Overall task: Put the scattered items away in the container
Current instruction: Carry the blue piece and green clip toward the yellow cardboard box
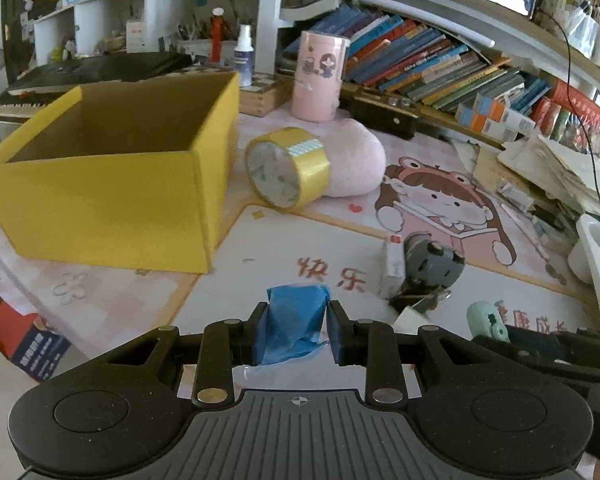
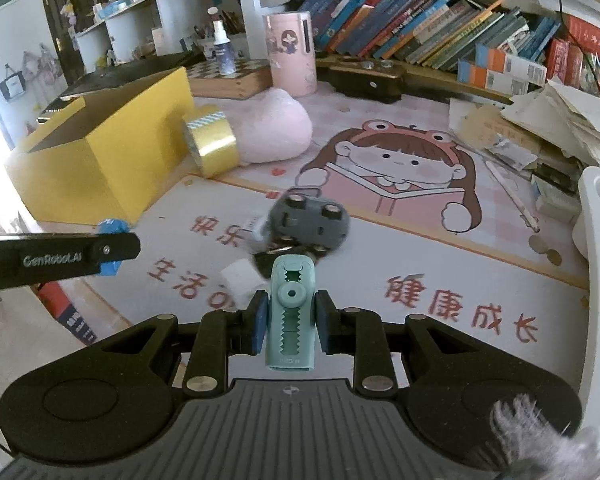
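Note:
An open yellow box (image 1: 112,196) stands at the left of the desk mat; it also shows in the right wrist view (image 2: 100,148). My left gripper (image 1: 298,320) is shut on a crumpled blue packet (image 1: 294,324), held above the mat near the box. My right gripper (image 2: 290,316) is shut on a mint green crocodile-shaped clip (image 2: 290,316). A yellow tape roll (image 1: 286,166) leans against a pink plush (image 1: 356,160) beside the box. A grey toy car (image 2: 308,220), keys and a small white box (image 2: 240,280) lie mid-mat.
A pink cylinder container (image 1: 318,76) stands behind the plush. Bookshelves (image 1: 440,64) line the back. Paper piles (image 2: 540,120) and a white holder (image 2: 598,216) sit at the right. A spray bottle (image 2: 222,52) stands on a chessboard box behind the yellow box.

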`<action>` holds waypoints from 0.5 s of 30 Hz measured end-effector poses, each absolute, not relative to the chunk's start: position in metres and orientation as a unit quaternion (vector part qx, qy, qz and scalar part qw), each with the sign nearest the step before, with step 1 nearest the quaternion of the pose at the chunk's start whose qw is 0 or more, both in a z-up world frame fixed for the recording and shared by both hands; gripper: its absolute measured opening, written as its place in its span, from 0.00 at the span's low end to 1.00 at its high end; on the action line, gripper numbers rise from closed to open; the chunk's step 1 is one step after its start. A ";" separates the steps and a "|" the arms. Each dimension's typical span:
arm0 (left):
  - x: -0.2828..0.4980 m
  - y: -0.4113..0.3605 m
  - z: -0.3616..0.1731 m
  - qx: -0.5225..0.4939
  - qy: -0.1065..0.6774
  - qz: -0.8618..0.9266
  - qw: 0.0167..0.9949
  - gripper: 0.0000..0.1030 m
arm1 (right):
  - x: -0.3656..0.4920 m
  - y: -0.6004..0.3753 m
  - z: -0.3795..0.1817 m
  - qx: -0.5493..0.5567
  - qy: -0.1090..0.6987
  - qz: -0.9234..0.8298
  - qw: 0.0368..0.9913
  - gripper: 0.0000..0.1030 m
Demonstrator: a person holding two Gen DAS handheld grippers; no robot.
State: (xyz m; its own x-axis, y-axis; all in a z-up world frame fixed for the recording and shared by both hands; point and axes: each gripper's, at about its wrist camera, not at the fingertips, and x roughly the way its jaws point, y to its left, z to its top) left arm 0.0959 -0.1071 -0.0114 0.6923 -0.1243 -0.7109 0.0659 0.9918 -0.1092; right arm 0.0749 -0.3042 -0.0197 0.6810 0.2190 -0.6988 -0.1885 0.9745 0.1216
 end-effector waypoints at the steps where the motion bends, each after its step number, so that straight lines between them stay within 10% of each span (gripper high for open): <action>1: 0.092 -0.101 -0.011 -0.036 0.388 -0.052 0.920 0.28 | 0.073 -0.299 -0.019 0.020 0.384 0.111 0.916 0.23; 15: 0.049 -0.019 -0.001 -0.030 0.377 -0.055 0.924 0.28 | 0.036 -0.212 -0.011 0.022 0.389 0.120 0.913 0.23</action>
